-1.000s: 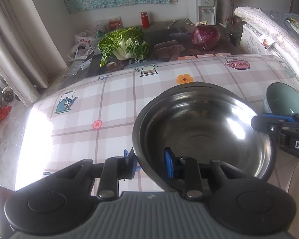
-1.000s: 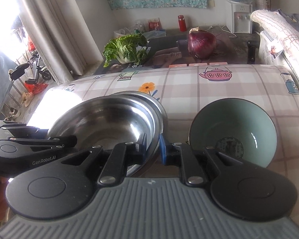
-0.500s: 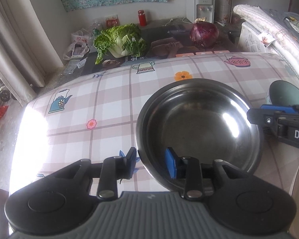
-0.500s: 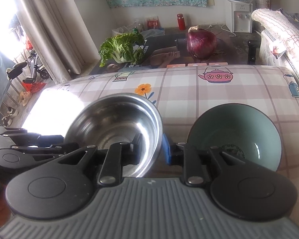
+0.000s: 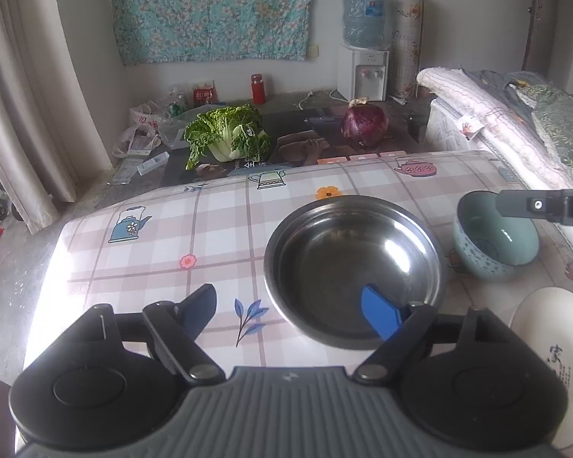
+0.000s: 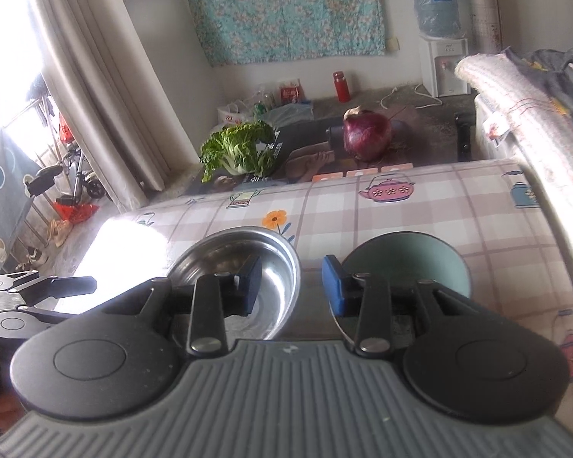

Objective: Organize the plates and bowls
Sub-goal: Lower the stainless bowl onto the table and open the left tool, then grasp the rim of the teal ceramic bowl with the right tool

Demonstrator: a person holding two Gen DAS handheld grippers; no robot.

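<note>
A steel bowl [image 5: 355, 267] rests on the checked tablecloth [image 5: 210, 229], and a second darker rim shows around it. My left gripper [image 5: 288, 309] hangs above its near rim with its jaws opening wide: one blue pad over the bowl's inside, the other outside, neither touching. To the right stand a green ceramic bowl [image 5: 492, 244] and a white plate [image 5: 554, 343]. In the right wrist view, my right gripper [image 6: 292, 284] is opening too; the steel bowl's [image 6: 248, 267] right rim lies below its gap, unpressed. The green bowl [image 6: 408, 263] sits just right of it.
Beyond the table's far edge, a leafy cabbage [image 5: 225, 137] and a purple cabbage [image 5: 365, 126] lie on the floor. Folded bedding [image 5: 496, 114] borders the table on the right, a curtain [image 5: 26, 114] on the left. A water dispenser [image 5: 363, 68] stands by the wall.
Both grippers were shut on the steel bowl's rim, one each side. They have let go, opened and pulled up and back; the bowl now sits flat on the table.
</note>
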